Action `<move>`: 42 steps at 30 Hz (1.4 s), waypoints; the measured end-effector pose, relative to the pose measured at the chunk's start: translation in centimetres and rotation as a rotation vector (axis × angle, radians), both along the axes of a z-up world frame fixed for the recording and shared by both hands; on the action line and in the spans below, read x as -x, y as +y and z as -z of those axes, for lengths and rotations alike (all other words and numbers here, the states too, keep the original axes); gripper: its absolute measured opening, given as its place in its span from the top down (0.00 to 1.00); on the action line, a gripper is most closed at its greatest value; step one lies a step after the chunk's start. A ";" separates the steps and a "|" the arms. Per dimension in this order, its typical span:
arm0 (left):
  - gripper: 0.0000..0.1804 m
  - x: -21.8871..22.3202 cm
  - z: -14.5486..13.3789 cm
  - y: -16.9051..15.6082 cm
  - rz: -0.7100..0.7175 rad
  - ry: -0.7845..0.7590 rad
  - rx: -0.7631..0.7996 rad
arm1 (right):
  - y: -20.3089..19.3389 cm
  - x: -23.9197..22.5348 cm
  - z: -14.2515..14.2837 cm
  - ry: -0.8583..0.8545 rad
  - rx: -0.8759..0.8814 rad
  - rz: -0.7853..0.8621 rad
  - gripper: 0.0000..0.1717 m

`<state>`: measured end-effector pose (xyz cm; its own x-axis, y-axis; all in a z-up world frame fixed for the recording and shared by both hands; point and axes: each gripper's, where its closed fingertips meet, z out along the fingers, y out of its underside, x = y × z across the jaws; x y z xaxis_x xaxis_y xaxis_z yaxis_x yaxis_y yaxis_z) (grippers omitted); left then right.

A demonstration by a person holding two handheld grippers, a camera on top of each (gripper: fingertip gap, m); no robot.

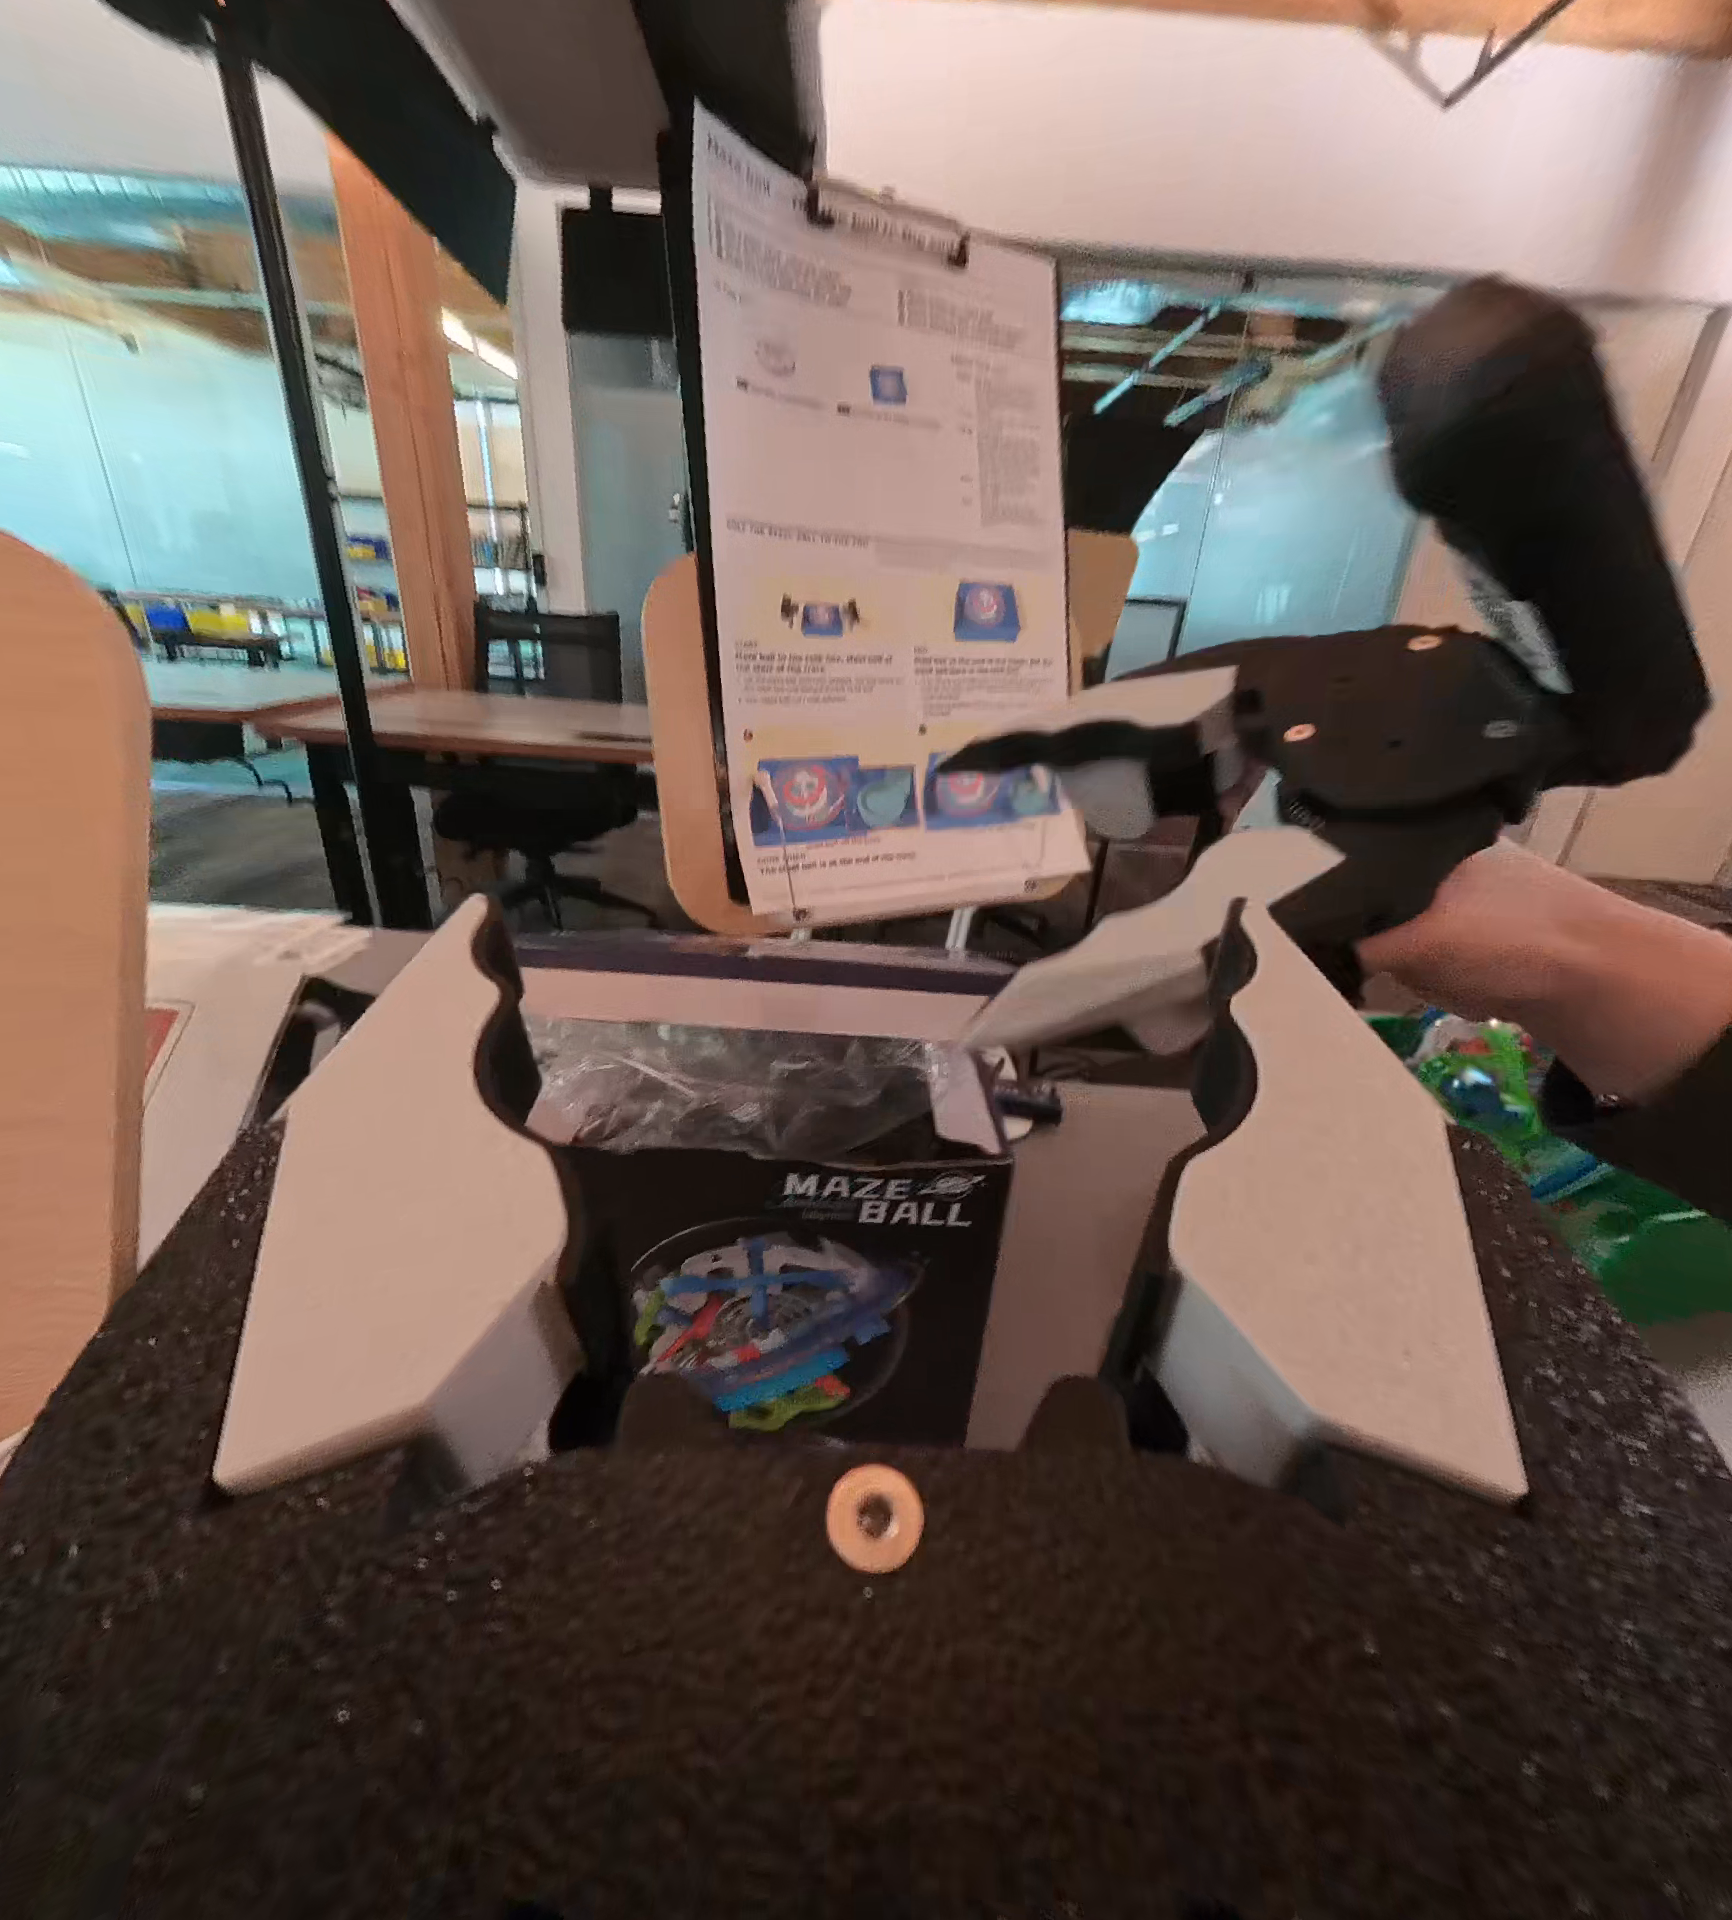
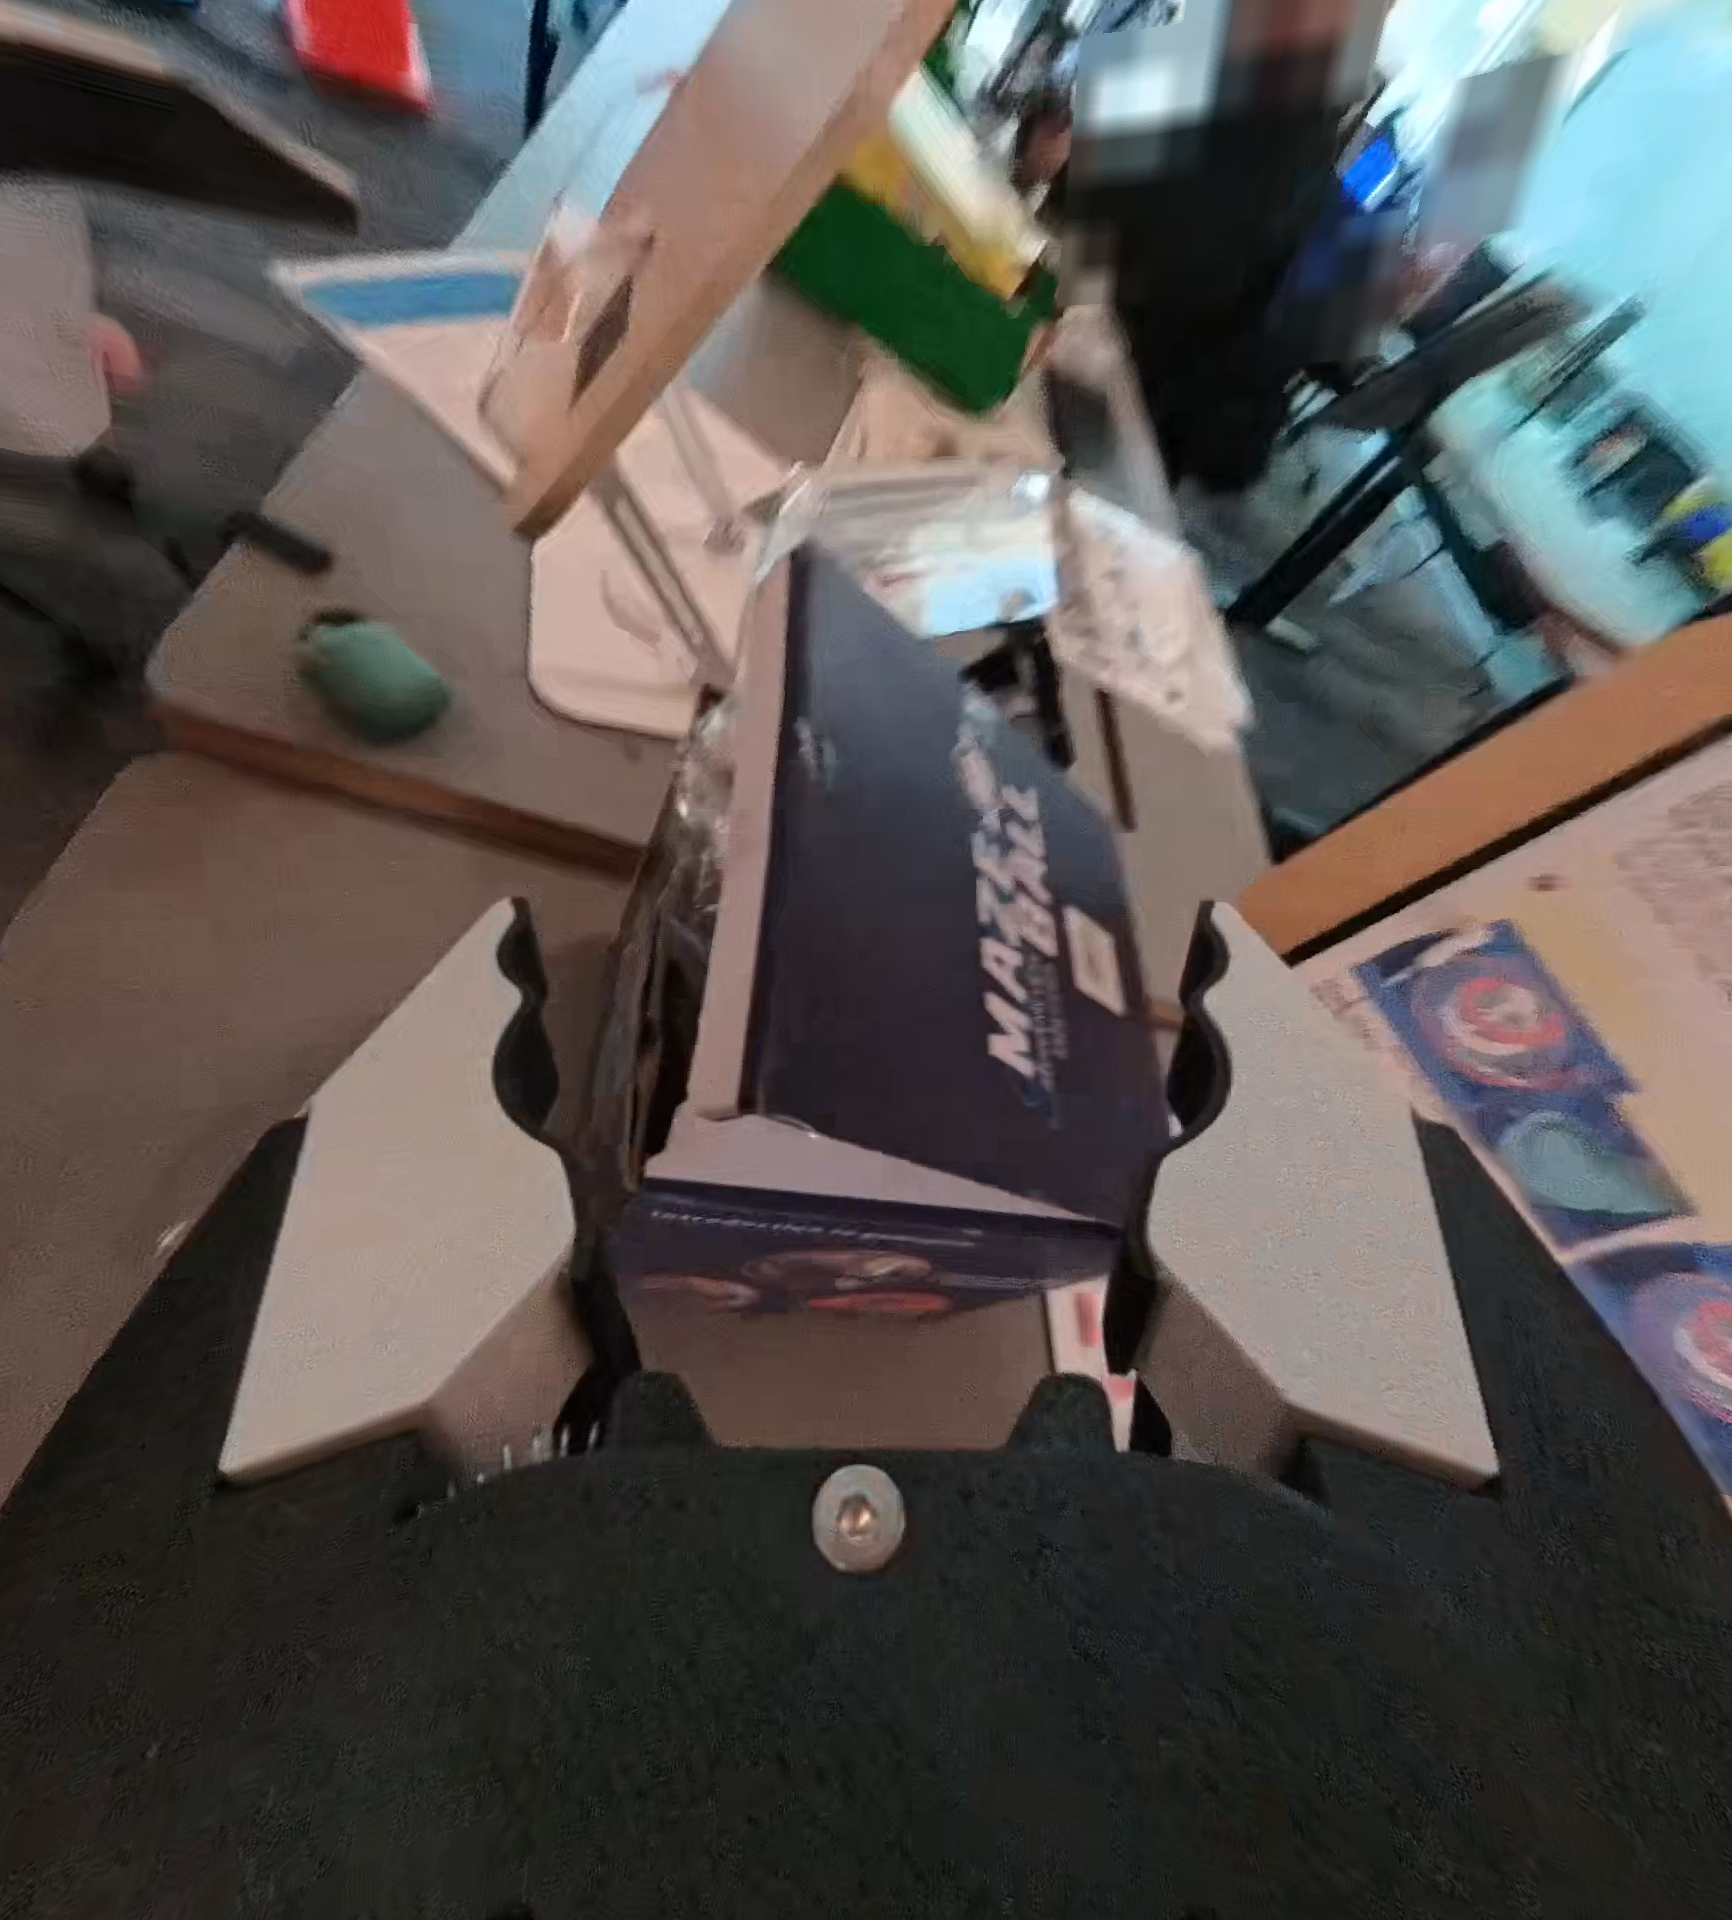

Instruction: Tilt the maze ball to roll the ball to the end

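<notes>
A dark blue maze ball box point(image 1: 789, 1299) stands on the white table, top open, with crinkled clear plastic point(image 1: 737, 1070) inside. The ball itself is hidden. My left gripper point(image 1: 862, 914) is wide open with the box between its fingers, and bare table shows between the box and the right finger. My right gripper point(image 1: 966, 894), held by a hand point(image 1: 1568, 966), hovers at the box's upper right, jaws wide open, its lower fingertip point(image 1: 1007, 1008) near the box's top right corner. In the right wrist view the box point(image 2: 893, 935) lies between the open fingers of my right gripper point(image 2: 862, 914), ungripped.
A clipboard with an instruction sheet point(image 1: 883, 540) stands behind the box. Green packaging point(image 1: 1506, 1122) lies at the right. A wooden board point(image 1: 10, 935) stands at the left. A green pouch point(image 2: 374, 675) lies on the table. A printed sheet point(image 2: 1568, 1039) shows at the right.
</notes>
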<state>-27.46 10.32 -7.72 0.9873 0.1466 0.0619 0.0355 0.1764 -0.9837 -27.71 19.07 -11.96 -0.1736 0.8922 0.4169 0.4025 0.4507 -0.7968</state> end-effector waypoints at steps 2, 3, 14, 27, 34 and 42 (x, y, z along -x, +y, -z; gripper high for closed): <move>0.31 -2.4 -0.4 -0.5 0.019 0.036 -0.066 | 0.3 -3.0 -4.0 0.252 -0.033 0.031 0.31; 0.35 -4.2 -0.2 -0.6 0.047 0.057 -0.096 | 0.4 -5.5 -5.5 0.381 -0.050 0.045 0.34; 0.53 -27.4 12.9 10.4 0.441 0.176 -0.194 | 9.1 -40.1 10.9 0.680 -0.515 0.678 0.58; 0.62 -26.9 15.3 24.3 0.264 0.060 -0.279 | 18.5 -55.0 12.8 0.640 -0.457 1.165 0.57; 0.64 -27.8 16.0 24.6 0.312 0.062 -0.233 | 22.0 -63.1 13.4 0.792 -0.284 1.382 0.67; 0.70 -30.6 16.2 23.2 0.380 0.148 -0.222 | 20.1 -57.2 12.5 0.644 -0.478 1.109 0.67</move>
